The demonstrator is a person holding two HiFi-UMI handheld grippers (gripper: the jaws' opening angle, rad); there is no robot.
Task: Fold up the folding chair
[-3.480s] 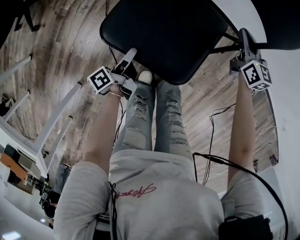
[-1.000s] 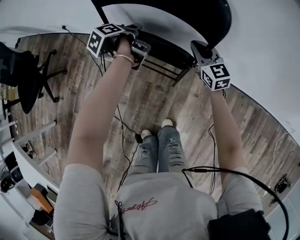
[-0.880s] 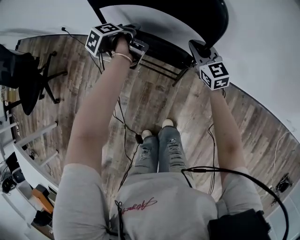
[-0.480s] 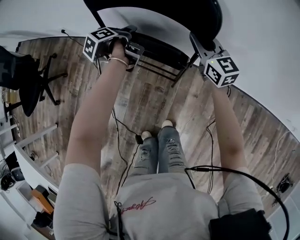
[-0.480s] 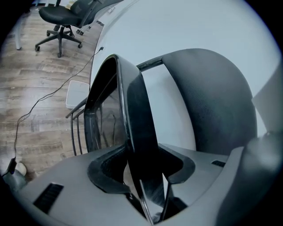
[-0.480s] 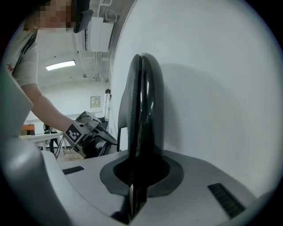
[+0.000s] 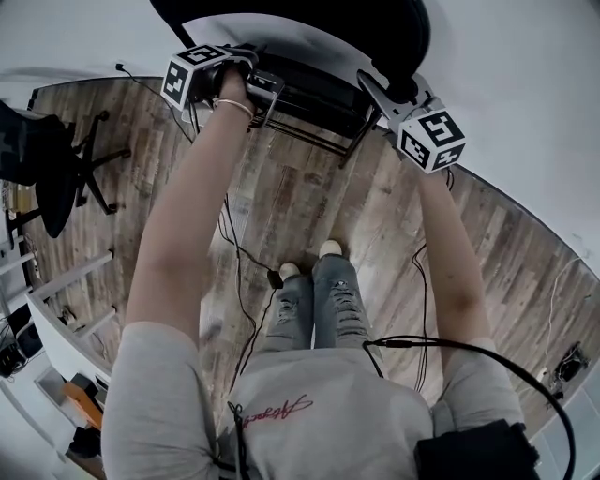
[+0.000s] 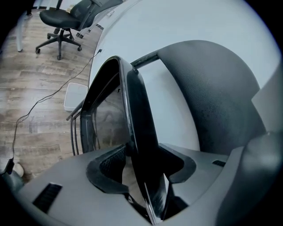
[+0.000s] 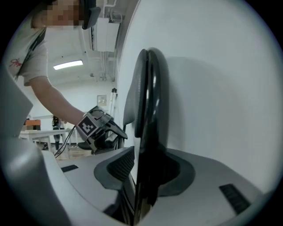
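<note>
Indoors, wood floor (image 7: pixel 309 197) meets wall (image 7: pixel 525 75) behind chair (image 7: pixel 384 28).

The folding chair (image 7: pixel 394 33) stands folded flat against the white wall (image 7: pixel 525 84). The left gripper (image 7: pixel 266 89) is at the chair's left edge and the right gripper (image 7: pixel 369 86) at its right. Both pairs of jaws have just been opening astride the chair's frame. The person's shoes (image 7: pixel 305 272) stand on the wood floor (image 7: pixel 309 197) well back from the chair.

No words can be read. Red cursive script (image 7: pixel 269 409) on the grey shirt (image 7: pixel 328 422), far behind both hand-held grippers, is illegible. A square coded marker (image 7: pixel 180 82) sits on the left hand-held gripper (image 7: pixel 265 89), a second marker (image 7: pixel 433 141) on the right hand-held gripper (image 7: pixel 367 82).
</note>
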